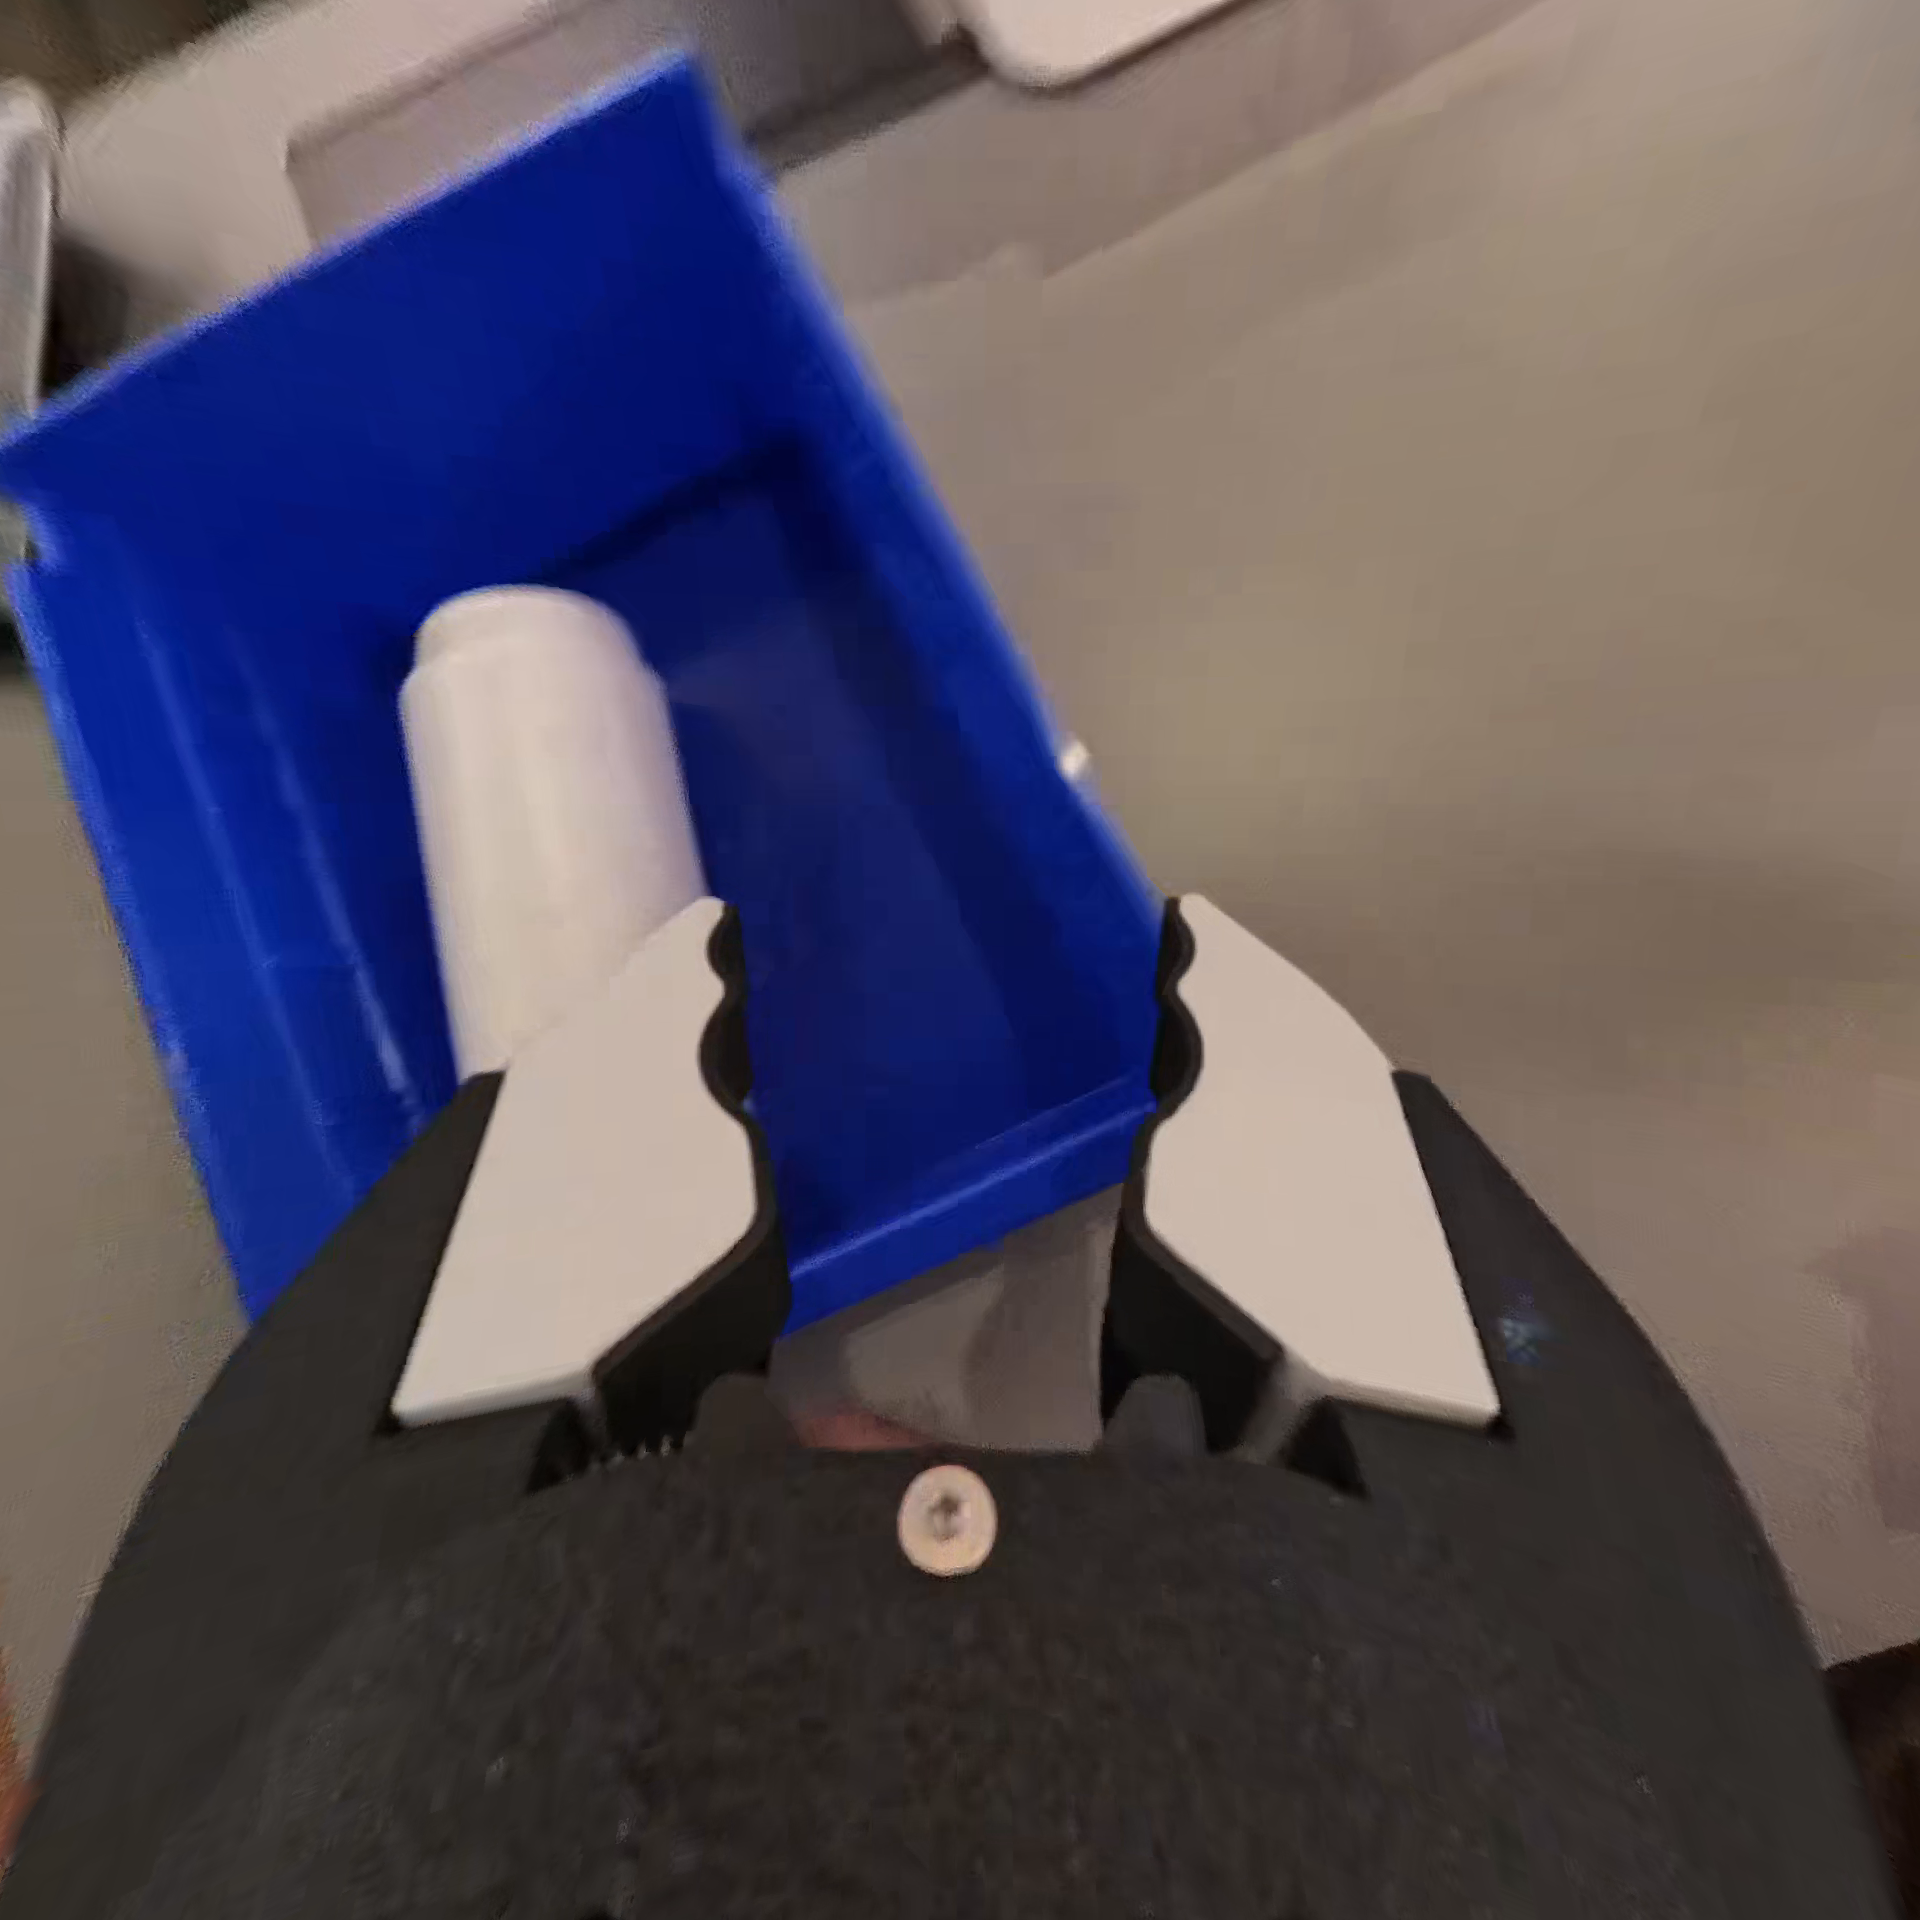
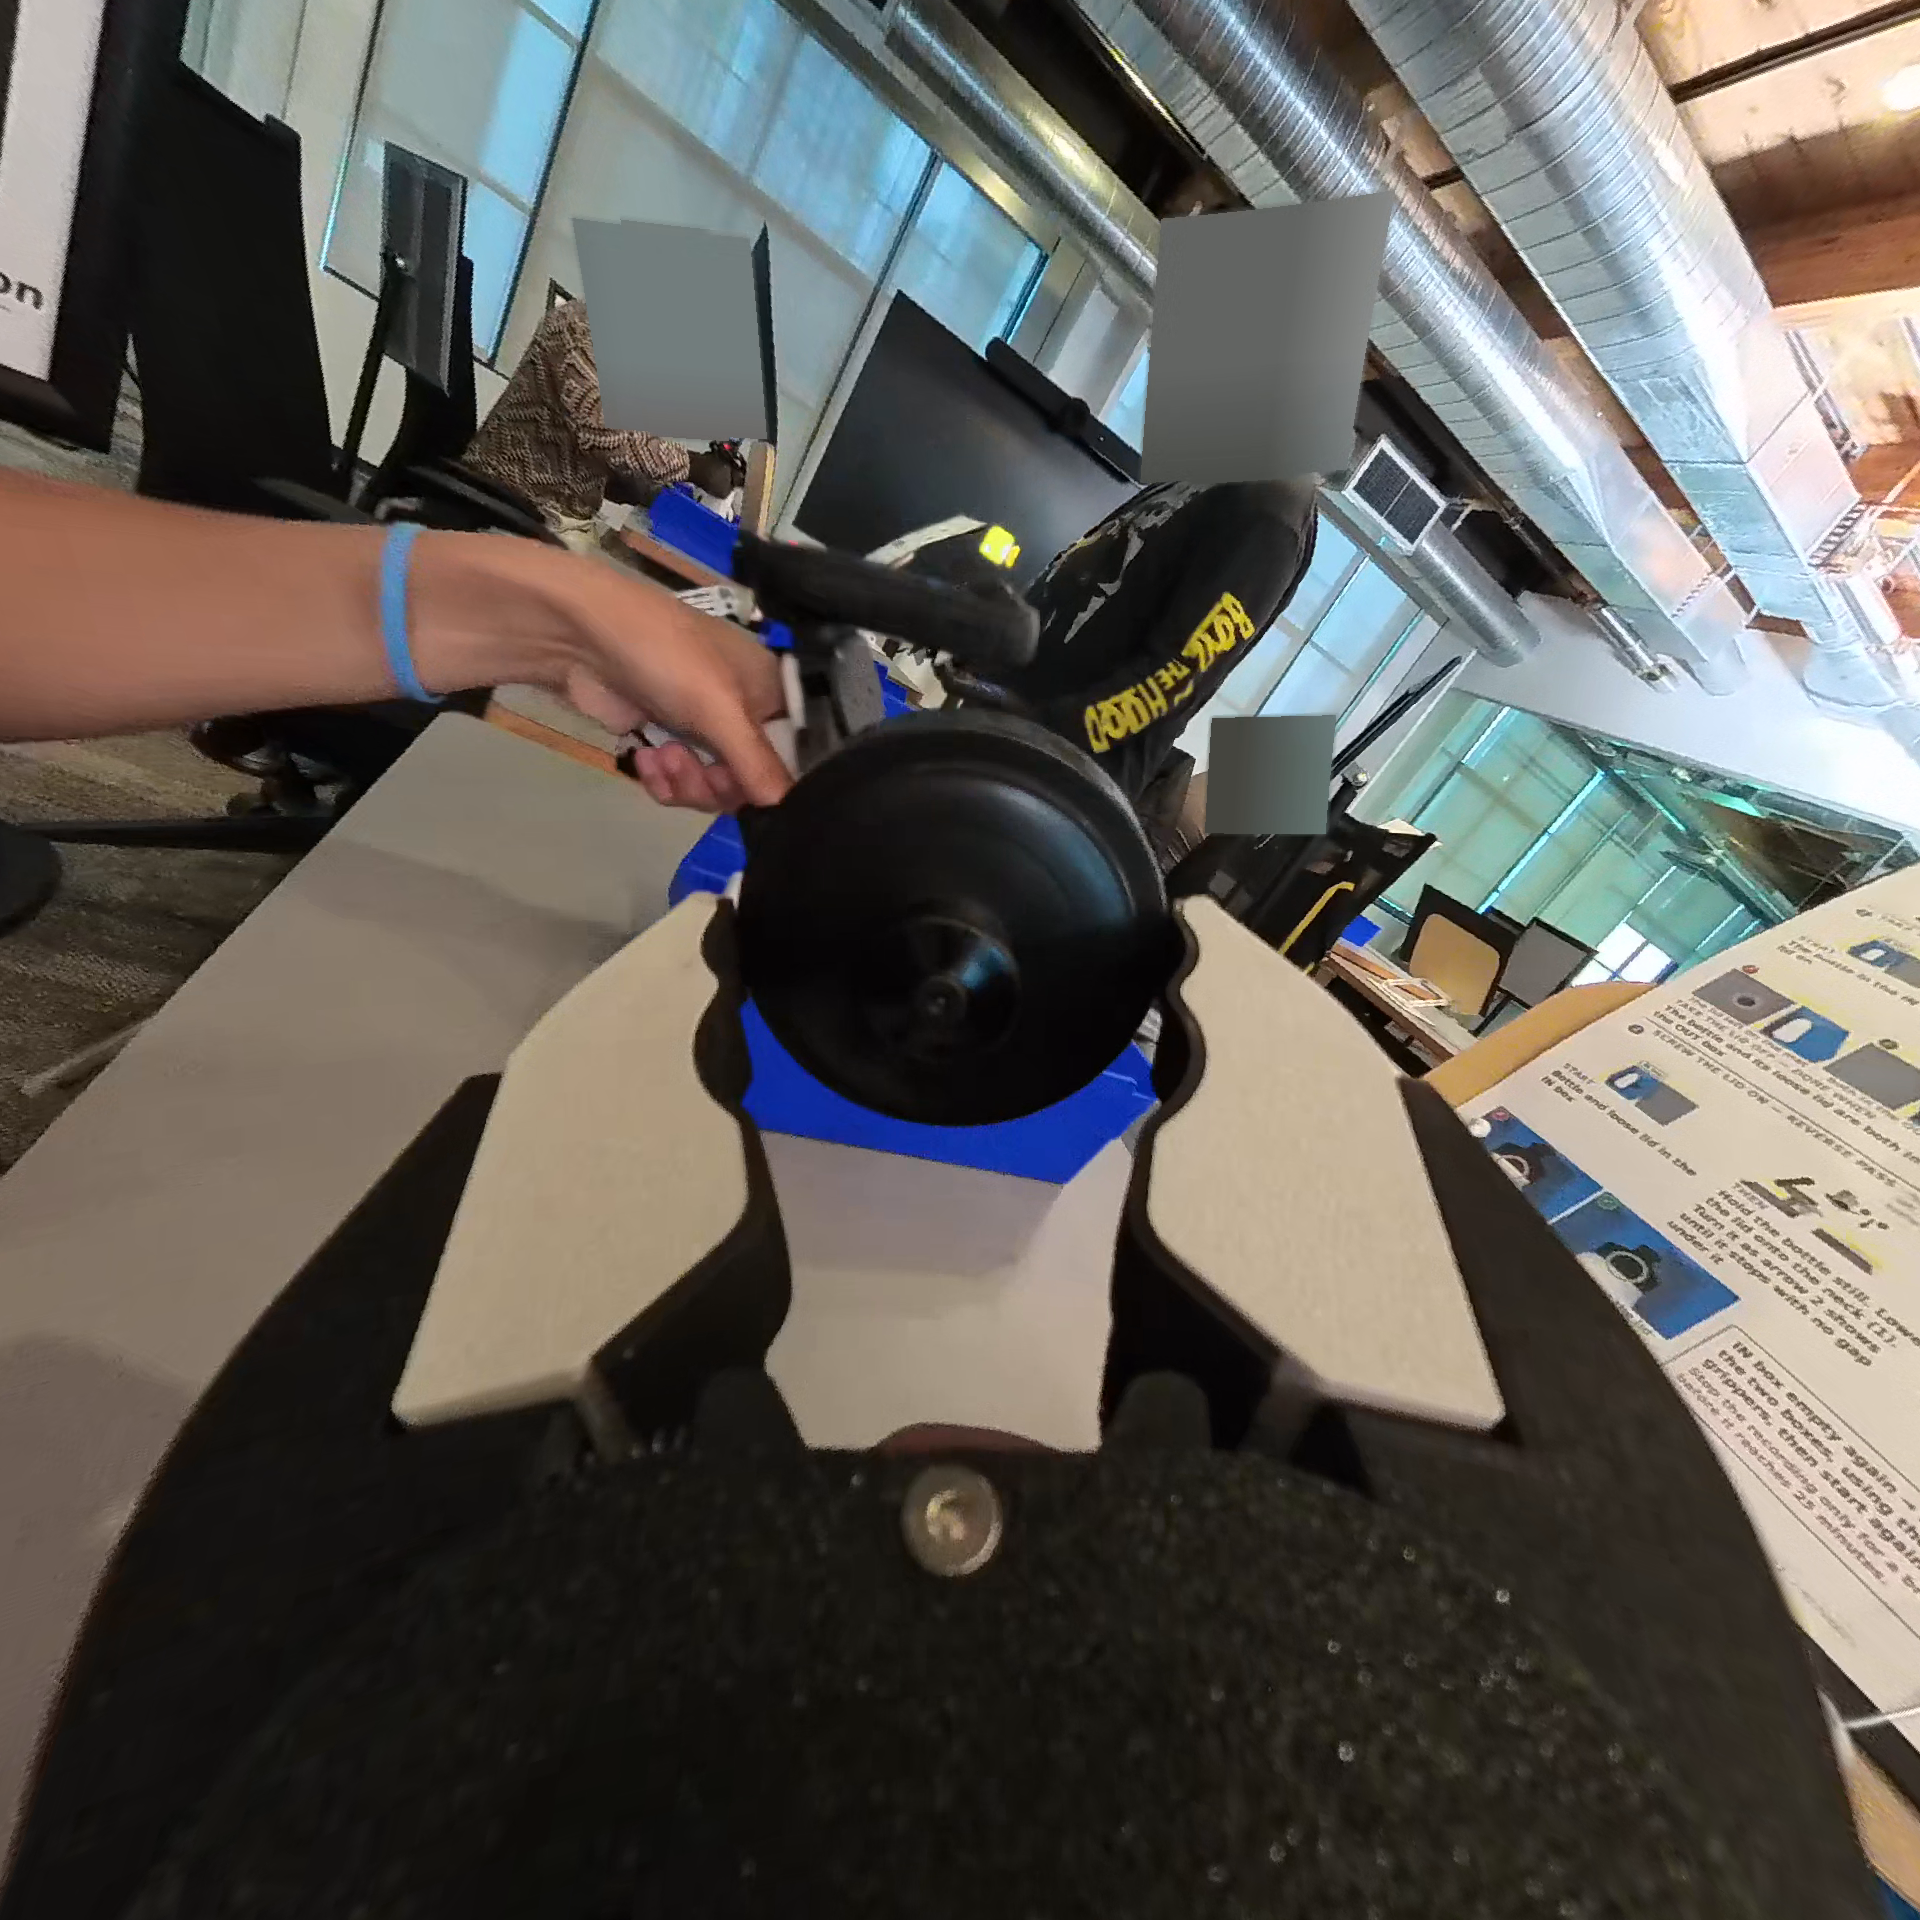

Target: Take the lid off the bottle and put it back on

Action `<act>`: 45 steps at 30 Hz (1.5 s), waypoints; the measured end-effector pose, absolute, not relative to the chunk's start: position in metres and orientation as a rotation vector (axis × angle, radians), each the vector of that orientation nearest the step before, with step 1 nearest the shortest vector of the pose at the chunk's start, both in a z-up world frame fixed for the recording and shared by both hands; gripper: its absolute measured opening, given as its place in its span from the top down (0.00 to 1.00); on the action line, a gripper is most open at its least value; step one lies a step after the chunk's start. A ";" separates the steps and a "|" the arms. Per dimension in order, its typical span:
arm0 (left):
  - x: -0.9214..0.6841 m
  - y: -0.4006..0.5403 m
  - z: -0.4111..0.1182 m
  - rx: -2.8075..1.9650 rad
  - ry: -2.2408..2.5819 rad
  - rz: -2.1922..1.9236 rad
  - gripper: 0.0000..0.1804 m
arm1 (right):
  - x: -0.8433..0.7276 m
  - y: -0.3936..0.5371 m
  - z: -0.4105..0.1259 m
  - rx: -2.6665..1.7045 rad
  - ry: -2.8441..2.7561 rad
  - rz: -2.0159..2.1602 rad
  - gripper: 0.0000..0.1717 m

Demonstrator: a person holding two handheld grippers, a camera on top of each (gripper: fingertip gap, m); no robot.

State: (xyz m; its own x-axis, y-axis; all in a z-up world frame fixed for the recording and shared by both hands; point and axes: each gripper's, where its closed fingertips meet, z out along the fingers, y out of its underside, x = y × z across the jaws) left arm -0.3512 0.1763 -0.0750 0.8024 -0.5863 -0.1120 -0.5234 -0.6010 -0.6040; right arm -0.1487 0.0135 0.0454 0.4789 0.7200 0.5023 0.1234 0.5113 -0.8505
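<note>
Left wrist view: the left gripper (image 1: 951, 997) stands wide open, nothing between its pads, above a blue bin (image 1: 904, 582). The white bottle (image 1: 540, 790) lies on its side in the bin — probably laid there to keep it from rolling. Motion blur hides its neck, and the left finger covers its near end.

Right wrist view: the right gripper (image 2: 951, 997) is clamped on the black lid (image 2: 945, 925), pads at its rim, underside toward the camera — seemingly off the bottle. It masks the bin (image 2: 935, 1138) behind. A hand (image 2: 623, 665) holds the other gripper, blurred.
</note>
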 end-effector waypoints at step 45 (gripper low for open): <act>-0.223 0.192 0.088 -1.655 0.776 -0.541 0.52 | -0.128 -0.006 0.084 -0.954 -0.904 0.814 0.55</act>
State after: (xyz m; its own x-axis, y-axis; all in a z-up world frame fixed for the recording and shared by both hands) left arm -0.2226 0.1918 0.0878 0.6728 -0.7376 -0.0566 -0.2014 -0.1091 -0.9734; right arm -0.1279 -0.0063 0.0843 0.3962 0.8784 0.2674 -0.1751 0.3582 -0.9171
